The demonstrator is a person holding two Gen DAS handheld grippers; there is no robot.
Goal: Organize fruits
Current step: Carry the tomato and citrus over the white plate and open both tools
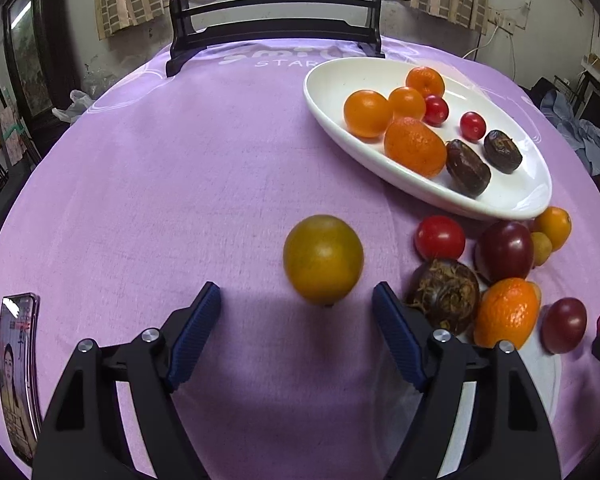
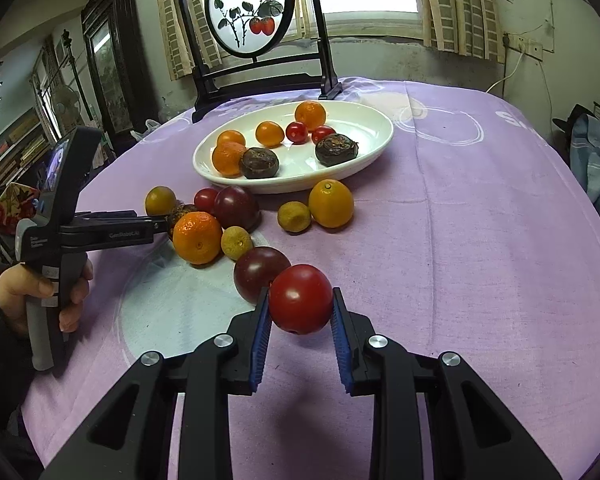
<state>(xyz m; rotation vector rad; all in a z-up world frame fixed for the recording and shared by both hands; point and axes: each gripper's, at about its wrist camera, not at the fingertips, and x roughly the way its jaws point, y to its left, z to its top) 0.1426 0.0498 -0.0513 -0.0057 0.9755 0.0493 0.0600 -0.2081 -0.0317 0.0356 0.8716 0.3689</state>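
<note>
Left wrist view
Left gripper [image 1: 296,300]: its two blue-padded fingers stood wide apart, with nothing between them.
Yellow-green fruit [image 1: 323,259]: round, smooth, olive-yellow, with a small dark stem point at its near side. It lay on the purple cloth [image 1: 180,184] just beyond the finger tips and touched neither pad.
White oval dish [image 1: 500,200]: far and right on the cloth. It held four oranges, two small red tomatoes and two dark brown wrinkled fruits.
Loose pile: to the right of the gripper lay a brown fibrous fruit [image 1: 446,294], a rough-skinned orange [image 1: 506,314], a red tomato [image 1: 440,237] and a dark purple tomato [image 1: 506,251], close together.
Phone [image 1: 17,376]: near left, with its screen lit.

Right wrist view
Right gripper [image 2: 300,320]: its pads were closed on both sides of a red tomato [image 2: 301,299].
Red tomato: round, glossy, deep red, with a small dark mark at its near lower side. It was near the middle of the view, just in front of a dark purple tomato [image 2: 258,272]; I could not tell whether it rested on the cloth.
Dish [image 2: 260,184]: farther away, with more loose fruits between it and the gripper.
Left gripper [image 2: 168,216]: at the left, held in a hand [image 2: 40,292]. Its tips reached into the pile, and this view did not show how wide they stood.
Painted round screen [image 2: 248,4]: upright at the far edge of the table.
</note>
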